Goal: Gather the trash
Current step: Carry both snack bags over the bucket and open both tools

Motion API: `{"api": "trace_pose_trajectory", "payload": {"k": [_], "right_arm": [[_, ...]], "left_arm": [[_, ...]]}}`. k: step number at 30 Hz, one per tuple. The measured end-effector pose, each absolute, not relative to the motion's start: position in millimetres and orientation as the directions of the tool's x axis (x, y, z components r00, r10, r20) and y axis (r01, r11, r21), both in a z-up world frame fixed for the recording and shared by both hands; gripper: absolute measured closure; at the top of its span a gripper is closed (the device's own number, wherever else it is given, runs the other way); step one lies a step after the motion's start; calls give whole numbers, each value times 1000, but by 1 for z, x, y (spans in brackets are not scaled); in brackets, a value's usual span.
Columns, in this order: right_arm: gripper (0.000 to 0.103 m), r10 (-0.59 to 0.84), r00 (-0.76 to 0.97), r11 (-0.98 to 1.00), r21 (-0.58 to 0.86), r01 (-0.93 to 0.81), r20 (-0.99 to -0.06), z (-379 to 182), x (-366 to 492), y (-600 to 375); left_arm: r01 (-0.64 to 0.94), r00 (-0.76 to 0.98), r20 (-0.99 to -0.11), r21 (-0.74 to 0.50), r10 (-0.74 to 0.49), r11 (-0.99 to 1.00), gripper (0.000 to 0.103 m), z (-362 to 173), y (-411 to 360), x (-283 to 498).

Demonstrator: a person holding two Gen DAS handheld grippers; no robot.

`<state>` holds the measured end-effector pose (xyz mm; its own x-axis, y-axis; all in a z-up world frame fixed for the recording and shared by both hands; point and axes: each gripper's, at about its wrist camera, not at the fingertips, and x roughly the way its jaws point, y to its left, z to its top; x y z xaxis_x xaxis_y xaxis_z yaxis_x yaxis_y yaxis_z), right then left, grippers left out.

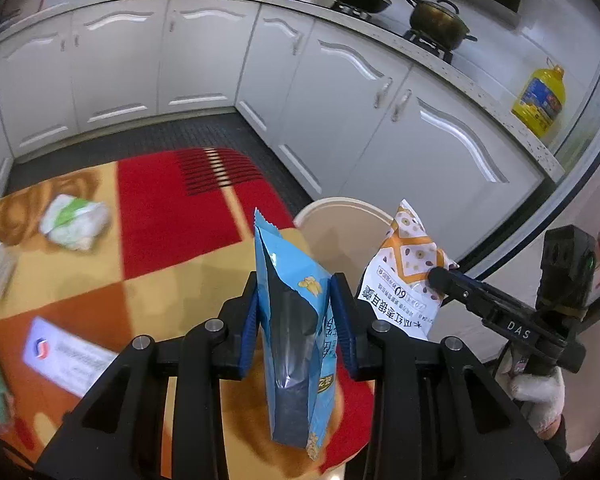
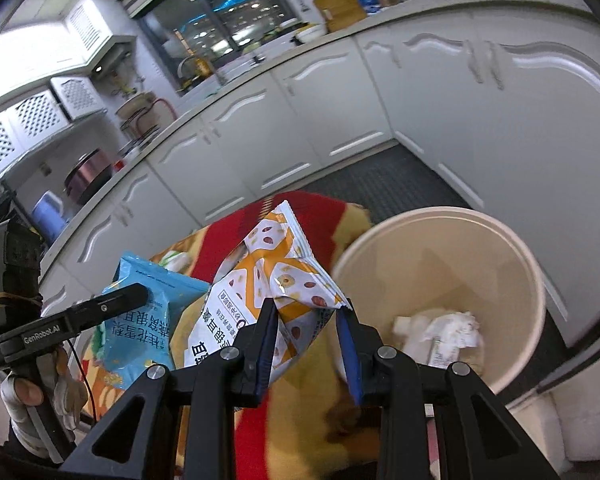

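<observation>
Beside round bin [image 2: 440,240]: crinkled foil pouches [image 1: 292,320] pinched by tongs [image 1: 296,316].

Two packets above the table edge, bin just beyond

The snack packet [image 1: 296,332] sits left of the cereal packet [image 1: 408,268]; crumpled paper [image 2: 448,330] lies in the bin [image 2: 440,220], cabinets [image 1: 204,56] behind.

Blue snack pouch [image 1: 296,332] is showing glossy plastic film with a foil-grey back. Orange-white wrapper [image 2: 276,292] is looking like crinkled glossy film. Bin [image 2: 516,264] is reading as smooth matt plastic. Desk cloth [image 1: 172,216] is looking matt, woven. Tool pads [image 1: 342,320] are showing ribbed blue rubber.
</observation>
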<state>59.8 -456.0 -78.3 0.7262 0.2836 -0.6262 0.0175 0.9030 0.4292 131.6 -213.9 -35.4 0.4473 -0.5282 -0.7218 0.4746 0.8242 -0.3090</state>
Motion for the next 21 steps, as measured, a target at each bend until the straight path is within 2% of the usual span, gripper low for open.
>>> {"api": "trace_pose_trajectory", "payload": {"k": [19, 21], "right_arm": [[74, 65, 668, 909, 320, 266, -741, -126, 66, -521], [73, 47, 658, 909, 305, 284, -751, -130, 68, -523]], "left_arm": [[471, 396, -719, -374, -570, 799, 72, -77, -300, 170], [467, 403, -713, -379, -573, 799, 69, -81, -302, 173]]}}
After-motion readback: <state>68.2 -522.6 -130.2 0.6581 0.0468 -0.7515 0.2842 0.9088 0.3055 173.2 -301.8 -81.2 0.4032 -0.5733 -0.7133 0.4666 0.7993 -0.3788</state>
